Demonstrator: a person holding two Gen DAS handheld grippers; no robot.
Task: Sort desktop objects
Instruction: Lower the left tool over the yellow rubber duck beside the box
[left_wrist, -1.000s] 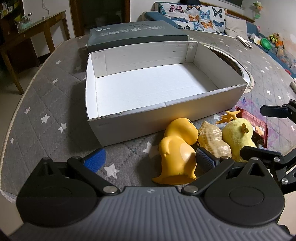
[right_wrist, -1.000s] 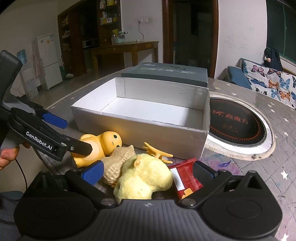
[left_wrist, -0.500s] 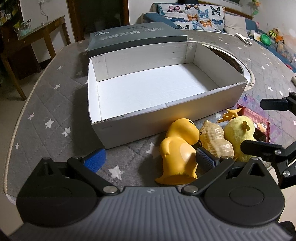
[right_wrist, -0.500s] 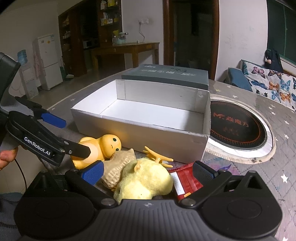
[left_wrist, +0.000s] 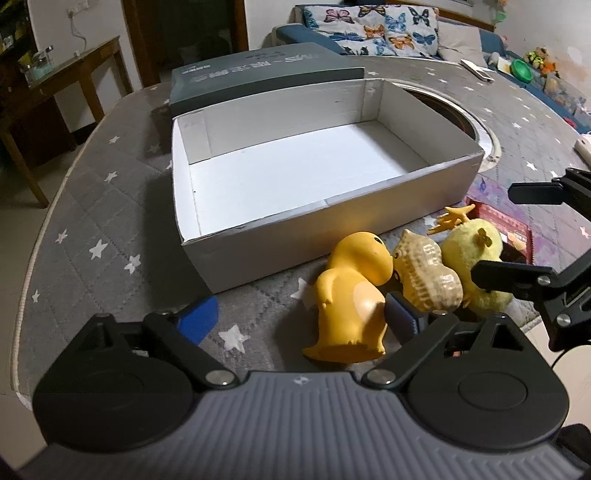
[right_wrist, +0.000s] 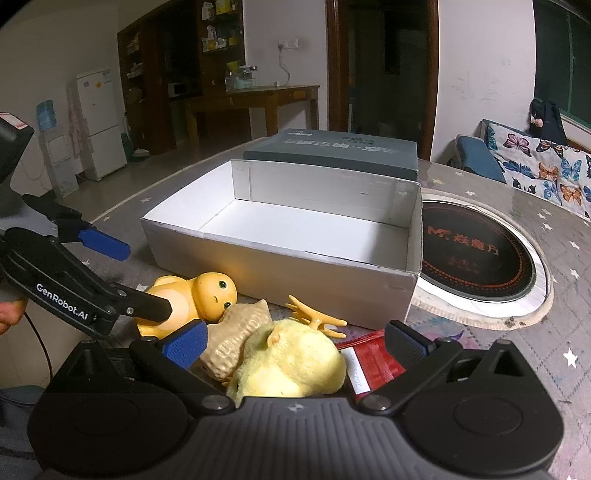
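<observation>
Two grippers flank a row of toys in front of our white cardboard box (left_wrist: 295, 177), whose floor is bare. Our left gripper (left_wrist: 301, 317) has its fingers spread wide around the orange dinosaur figure (left_wrist: 351, 295), which stands upright near the box's front wall; the right-hand pad looks to be touching its side, the other pad well off. Our right gripper (right_wrist: 295, 343) is likewise parted, straddling the yellow plush chick (right_wrist: 291, 362). Between the two toys lies a peanut-shaped toy (left_wrist: 424, 273), touching both. A red snack packet (right_wrist: 373, 358) lies partly under the chick, and small yellow antlers (right_wrist: 314, 317) rest beside it. Behind the box sits its dark grey lid (right_wrist: 332, 151) on the star-patterned tablecloth (left_wrist: 92, 221).
</observation>
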